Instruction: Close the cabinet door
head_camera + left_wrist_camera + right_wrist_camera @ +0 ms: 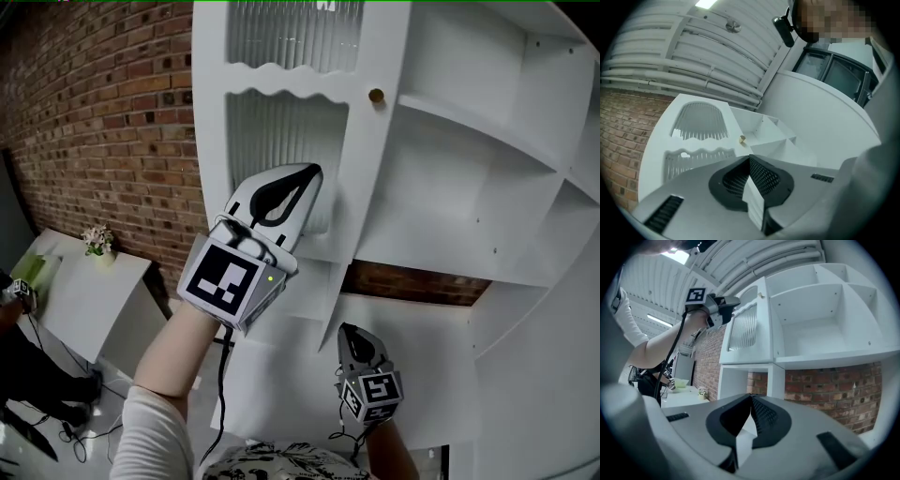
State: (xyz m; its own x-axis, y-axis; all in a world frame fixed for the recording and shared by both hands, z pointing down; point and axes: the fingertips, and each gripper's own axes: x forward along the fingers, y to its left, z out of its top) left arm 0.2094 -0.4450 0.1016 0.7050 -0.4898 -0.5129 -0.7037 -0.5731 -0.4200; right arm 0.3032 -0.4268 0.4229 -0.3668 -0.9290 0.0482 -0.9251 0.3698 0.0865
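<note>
The white cabinet door [281,122] with ribbed glass panels and a small brass knob [376,95] stands open, swung out from the open shelves [469,178]. My left gripper [314,172] is raised in front of the door's lower ribbed panel, jaws shut with nothing between them; whether it touches the door I cannot tell. From the left gripper view [750,157] the door [701,123] and knob [742,138] lie just ahead. My right gripper [349,330] hangs lower, below the shelves, shut and empty. The right gripper view [751,395] shows the left gripper [723,305] beside the door [745,331].
A red brick wall [112,122] runs behind and left of the cabinet. A low white table [84,291] at the left bears a small flower pot [98,242]. A person [28,370] stands at the far left edge. A cable [223,375] hangs from my left gripper.
</note>
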